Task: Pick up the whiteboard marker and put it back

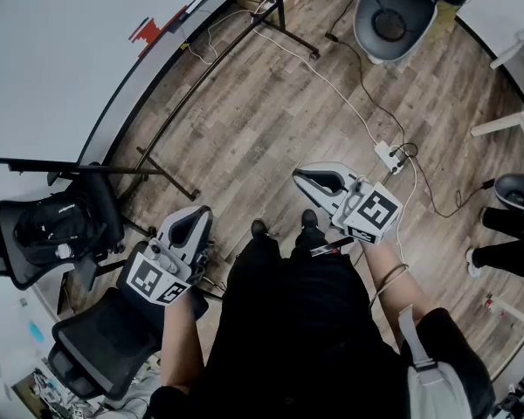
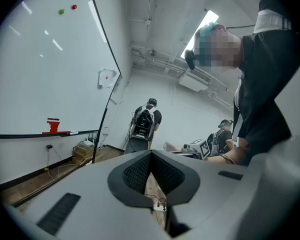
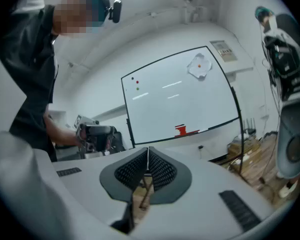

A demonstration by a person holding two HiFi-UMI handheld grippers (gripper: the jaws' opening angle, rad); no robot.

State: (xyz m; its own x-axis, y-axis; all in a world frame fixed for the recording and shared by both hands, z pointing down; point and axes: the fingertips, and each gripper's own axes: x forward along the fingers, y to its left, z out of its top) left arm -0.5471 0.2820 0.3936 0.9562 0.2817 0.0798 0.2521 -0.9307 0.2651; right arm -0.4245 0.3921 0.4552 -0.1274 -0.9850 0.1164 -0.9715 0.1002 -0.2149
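The whiteboard [image 1: 61,42] stands ahead and to the left, with a red eraser [image 1: 145,31] on its tray. A thin white marker [image 1: 195,4] lies on the tray just past it. In the left gripper view the marker [image 2: 73,132] shows beside the eraser [image 2: 53,125], and in the right gripper view the marker [image 3: 204,129] lies right of the eraser [image 3: 181,130]. My left gripper [image 1: 195,219] and right gripper [image 1: 310,179] are held level at waist height, far from the board. Both sets of jaws [image 2: 151,156] [image 3: 148,153] are shut with nothing between them.
A black office chair with a backpack [image 1: 57,225] and a second chair [image 1: 105,339] stand at my left. A power strip [image 1: 389,157] and cables cross the wooden floor. The board's stand foot [image 1: 288,33], a round white seat [image 1: 389,16] and another person [image 2: 147,119] are further off.
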